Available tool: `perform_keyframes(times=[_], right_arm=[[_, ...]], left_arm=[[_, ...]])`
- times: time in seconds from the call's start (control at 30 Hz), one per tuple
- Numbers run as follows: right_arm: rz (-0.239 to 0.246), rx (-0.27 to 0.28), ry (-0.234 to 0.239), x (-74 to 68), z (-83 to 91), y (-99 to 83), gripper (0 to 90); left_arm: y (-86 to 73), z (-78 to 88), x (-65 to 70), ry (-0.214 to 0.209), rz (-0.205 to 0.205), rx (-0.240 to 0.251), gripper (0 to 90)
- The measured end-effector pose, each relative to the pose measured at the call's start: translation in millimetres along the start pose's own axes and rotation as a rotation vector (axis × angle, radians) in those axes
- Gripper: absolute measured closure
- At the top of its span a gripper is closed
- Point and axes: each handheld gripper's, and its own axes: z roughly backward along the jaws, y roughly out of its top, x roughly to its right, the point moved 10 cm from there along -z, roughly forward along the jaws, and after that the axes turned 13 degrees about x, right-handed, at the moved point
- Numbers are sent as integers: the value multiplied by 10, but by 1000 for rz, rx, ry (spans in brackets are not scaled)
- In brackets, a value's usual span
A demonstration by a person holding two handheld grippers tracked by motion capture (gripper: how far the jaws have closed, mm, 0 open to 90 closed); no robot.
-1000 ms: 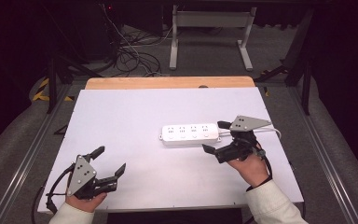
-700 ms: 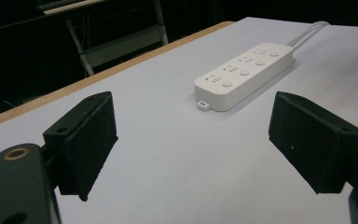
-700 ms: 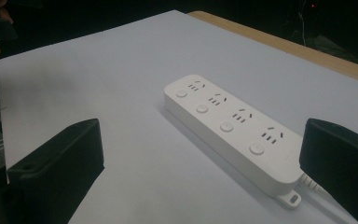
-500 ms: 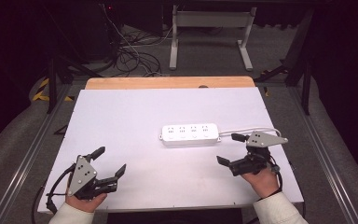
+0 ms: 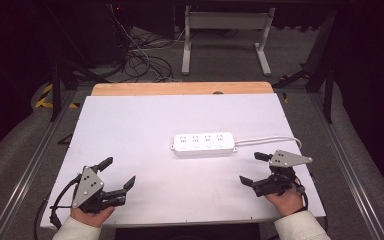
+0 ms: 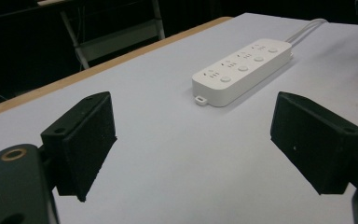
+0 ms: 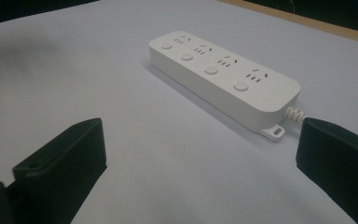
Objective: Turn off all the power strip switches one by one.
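Observation:
A white power strip (image 5: 204, 144) with several sockets and buttons lies flat near the middle of the white table (image 5: 145, 120), its white cable (image 5: 270, 140) running off to the right. My left gripper (image 5: 117, 173) rests at the front left corner, open and holding nothing. My right gripper (image 5: 254, 168) sits at the front right, open and holding nothing, a short way in front of the strip's cable end. In the left gripper view the power strip (image 6: 243, 70) lies ahead between the spread jaws. The power strip (image 7: 223, 77) is closer in the right gripper view.
A wooden strip (image 5: 180, 88) edges the table's far side. Beyond it stand a metal frame's legs (image 5: 225, 40) and tangled cables (image 5: 140, 60) on the floor. Metal rails (image 5: 345, 150) run along both sides of the table.
My right gripper has drawn back from the power strip's cable end toward the front right edge of the table. The left gripper has stayed in place. The strip has not moved.

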Motion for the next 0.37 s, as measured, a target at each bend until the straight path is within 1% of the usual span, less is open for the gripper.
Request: perform_keyframes(times=[0.07,0.13,0.17,0.23,0.3,0.37], right_arm=[[-3,-2,1,-6,-19,-6,15],[-5,-13,-4,-11,-39,-29,5],[-9,-16,3,-24,-48,-39,5],[-22,-6,9,-45,-58,-30,5],[-12,7,8,-53,-58,-9,4],[7,12,8,-59,-61,-1,1]], left_arm=[[-3,2,-15,2,3,0,145],[-8,0,-19,0,17,0,145],[-16,-4,-27,-1,21,-3,145],[-29,-13,-35,-2,36,-8,144],[-36,-17,-49,-1,45,-11,143],[-43,-20,-62,2,35,-14,142]])
